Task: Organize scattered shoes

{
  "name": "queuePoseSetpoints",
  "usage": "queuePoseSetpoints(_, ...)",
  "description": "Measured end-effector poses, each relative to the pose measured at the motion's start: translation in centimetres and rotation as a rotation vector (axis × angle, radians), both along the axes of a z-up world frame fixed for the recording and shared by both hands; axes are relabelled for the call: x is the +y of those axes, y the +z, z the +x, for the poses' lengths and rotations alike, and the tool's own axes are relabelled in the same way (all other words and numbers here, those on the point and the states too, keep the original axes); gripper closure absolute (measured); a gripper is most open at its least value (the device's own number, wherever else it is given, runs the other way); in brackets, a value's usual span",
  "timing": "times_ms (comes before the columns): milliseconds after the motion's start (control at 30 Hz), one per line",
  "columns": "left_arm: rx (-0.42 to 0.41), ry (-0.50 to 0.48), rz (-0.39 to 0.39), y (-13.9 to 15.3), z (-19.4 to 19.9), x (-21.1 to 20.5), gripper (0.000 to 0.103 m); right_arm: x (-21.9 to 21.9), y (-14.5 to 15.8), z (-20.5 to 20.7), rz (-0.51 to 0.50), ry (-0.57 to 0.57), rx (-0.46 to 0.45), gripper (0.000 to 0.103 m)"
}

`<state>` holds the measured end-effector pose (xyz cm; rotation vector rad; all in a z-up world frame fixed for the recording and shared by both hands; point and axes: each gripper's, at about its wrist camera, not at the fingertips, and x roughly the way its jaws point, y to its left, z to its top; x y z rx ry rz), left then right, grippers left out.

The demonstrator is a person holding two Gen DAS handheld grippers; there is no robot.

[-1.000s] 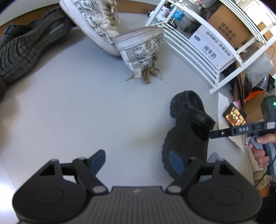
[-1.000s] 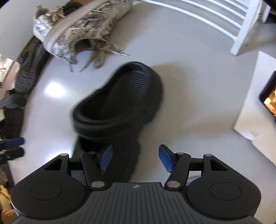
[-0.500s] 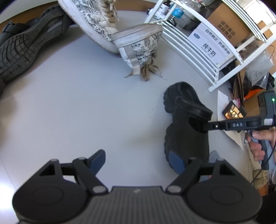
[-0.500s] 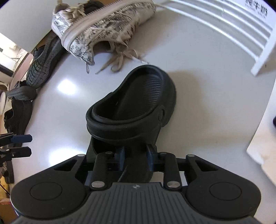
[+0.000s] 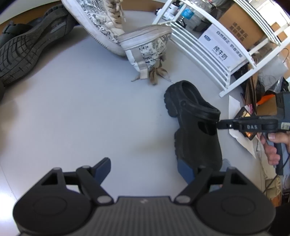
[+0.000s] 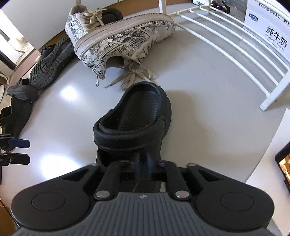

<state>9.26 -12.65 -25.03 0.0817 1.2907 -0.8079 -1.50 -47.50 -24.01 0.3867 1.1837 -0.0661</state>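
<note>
Two patterned sneakers [image 6: 116,41] lie far back by the white rack [image 6: 235,47]. Nearer, the black clog [image 6: 134,119] sits on the grey floor [image 5: 81,109], right gripper [image 6: 143,159] pinching its upper. Left gripper [image 5: 145,168] hangs wide apart, empty.

The setting reads as a lived-in room of a home or a small storage corner, not a shop or a lab. Worn footwear lies loose on a smooth pale grey floor [image 5: 76,109]: a black rubber clog [image 6: 137,116], a pair of cream lace-up sneakers with a black ink-style print [image 6: 119,38] and black treaded trainers [image 5: 23,49]. Beside them stands a white slatted metal rack [image 5: 204,49] stocked with a white milk carton box printed "PURE MILK" [image 6: 271,34], a brown cardboard box [image 5: 241,27] and bottles [image 5: 174,9], with bags, loose paper and cables heaped at its foot.
</note>
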Motion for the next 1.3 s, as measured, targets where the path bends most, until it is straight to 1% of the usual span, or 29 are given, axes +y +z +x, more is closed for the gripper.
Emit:
queuePoseSetpoints(33,0.002,0.001,0.002,-0.1,0.0,0.0,0.020,0.3,0.0,-0.1,0.003,-0.001,0.001,0.030)
queuePoseSetpoints(167,0.008,0.004,0.003,-0.2,0.0,0.1,0.020,1.6,0.3,-0.4,-0.016,0.024,-0.024,0.027)
queuePoseSetpoints(200,0.010,0.004,0.001,-0.2,0.0,0.1,0.020,2.0,0.1,-0.4,-0.008,0.034,-0.022,0.024)
queuePoseSetpoints(267,0.010,0.004,-0.001,-0.1,0.0,0.1,0.020,2.9,-0.6,0.0,-0.004,0.054,-0.007,0.021)
queuePoseSetpoints(367,0.010,0.003,-0.002,0.0,0.1,0.1,0.020,4.5,-1.7,0.5,-0.048,0.088,0.012,0.021)
queuePoseSetpoints(400,0.010,0.003,-0.002,-0.1,0.1,0.1,0.020,5.1,-2.0,0.7,-0.071,0.102,0.016,0.017)
queuePoseSetpoints(533,0.014,0.005,-0.001,-0.1,0.1,0.3,0.019,6.5,-2.3,0.9,-0.135,0.164,0.013,0.016)
queuePoseSetpoints(733,0.020,0.021,-0.004,-0.2,0.1,0.7,0.019,5.3,-2.6,0.8,-0.105,0.156,0.029,0.016)
queuePoseSetpoints(833,0.024,0.035,0.004,-0.4,0.2,1.1,0.019,4.6,-2.5,0.3,-0.132,0.149,0.026,0.016)
queuePoseSetpoints(967,0.030,0.049,0.012,-0.6,0.3,1.6,0.019,3.4,-2.1,-0.1,-0.177,0.105,0.025,0.016)
queuePoseSetpoints(1100,0.032,0.052,0.012,-0.6,0.4,1.6,0.019,3.3,-1.8,0.1,-0.216,0.087,0.010,0.016)
queuePoseSetpoints(1200,0.032,0.048,0.012,-0.5,0.4,1.5,0.019,3.9,-2.5,0.6,-0.197,0.100,0.013,0.012)
queuePoseSetpoints(1267,0.033,0.046,0.011,-0.5,0.4,1.5,0.018,4.5,-2.8,0.8,-0.205,0.118,0.010,0.007)
queuePoseSetpoints(1300,0.033,0.046,0.013,-0.5,0.4,1.5,0.018,4.8,-3.2,1.0,-0.214,0.140,0.020,0.007)
